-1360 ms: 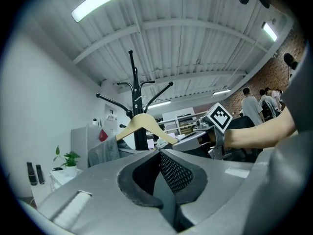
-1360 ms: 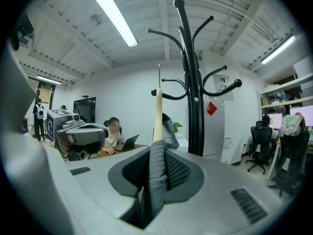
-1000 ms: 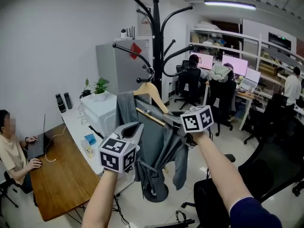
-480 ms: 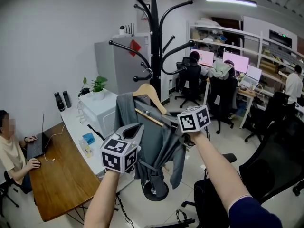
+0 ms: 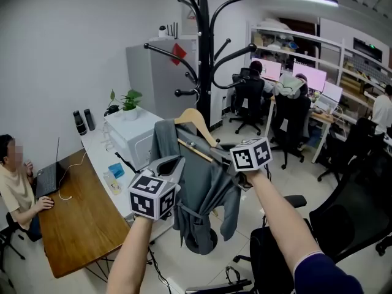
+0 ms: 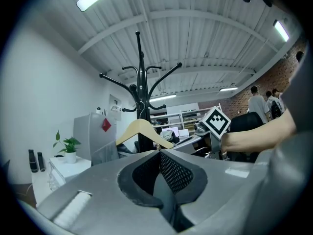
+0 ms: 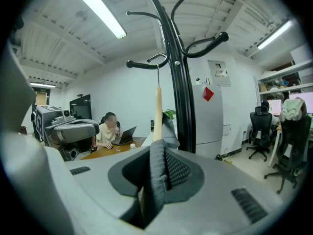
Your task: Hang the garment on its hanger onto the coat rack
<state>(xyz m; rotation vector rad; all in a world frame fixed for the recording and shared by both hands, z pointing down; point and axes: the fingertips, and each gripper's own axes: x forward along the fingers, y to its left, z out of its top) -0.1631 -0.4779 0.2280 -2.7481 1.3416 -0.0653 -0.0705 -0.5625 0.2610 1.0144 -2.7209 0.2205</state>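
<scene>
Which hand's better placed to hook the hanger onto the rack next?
Right. The right gripper is shut on the garment on its hanger, just below the coat rack arms; the left gripper is shut on nothing.

Hanger (image 5: 196,121) smooth wood; garment (image 5: 205,185) matt grey cloth; coat rack (image 5: 203,41) glossy black metal.

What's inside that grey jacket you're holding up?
A wooden hanger: its peak, one sloping arm and part of its crossbar show above the jacket. The hanger's end at the head view's left is covered by the cloth.
</scene>
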